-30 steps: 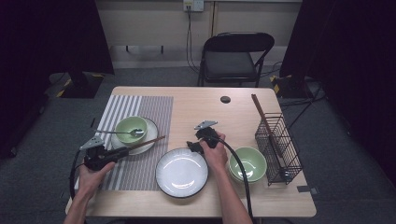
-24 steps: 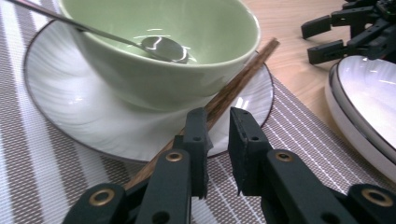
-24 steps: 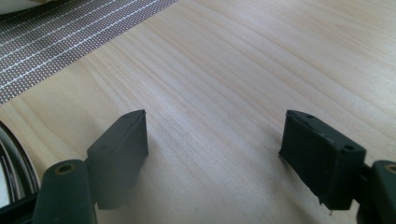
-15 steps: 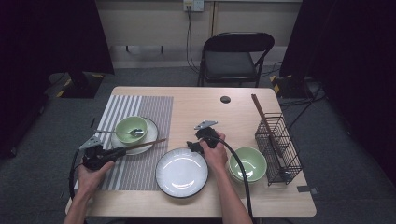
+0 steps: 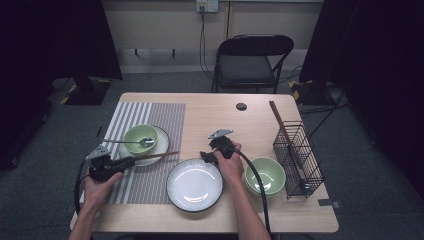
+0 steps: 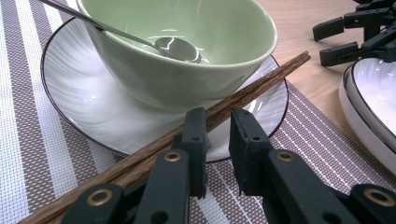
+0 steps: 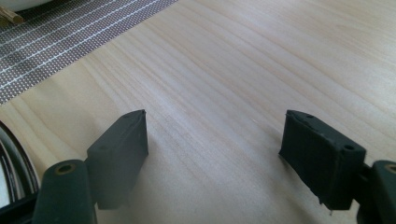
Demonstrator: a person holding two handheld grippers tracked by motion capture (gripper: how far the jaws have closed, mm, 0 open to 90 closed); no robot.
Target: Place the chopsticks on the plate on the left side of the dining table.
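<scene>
the left gripper (image 6: 212, 135) sits nearest, low over the striped placemat (image 5: 150, 180), and the pair of brown chopsticks (image 6: 243, 91) runs up past its left jaw, between the two jaws at their base, so the sticks seem to be in its grasp, though the gap still visible between the pads leaves it unclear how firmly they are pinched. the jaws stand narrow; they have just opened a touch, with the chopsticks between them. the long axis of the sticks is what the next move turns on: in the high view it points from the left gripper (image 5: 107, 165) rightward and slightly away, the far tips resting on the rim of the small white saucer (image 6: 93, 121) just below the green bowl (image 6: 187, 51), where a metal spoon (image 6: 177, 46) lies inside. the left hand is plainly the closer one to the sticks. farther right, the right gripper (image 7: 215, 154) hovers over bare wood of the bench (image 7: 261, 60) with its jaws wide apart and nothing between them, just beside the large white plate (image 5: 194, 185). beyond that stand a second green bowl (image 5: 267, 175) and the wire basket (image 5: 300, 155) at the far right, well apart from the chopsticks. against the earlier pictures, both hands and all the dishes lie as they did; no shift is visible.
</scene>
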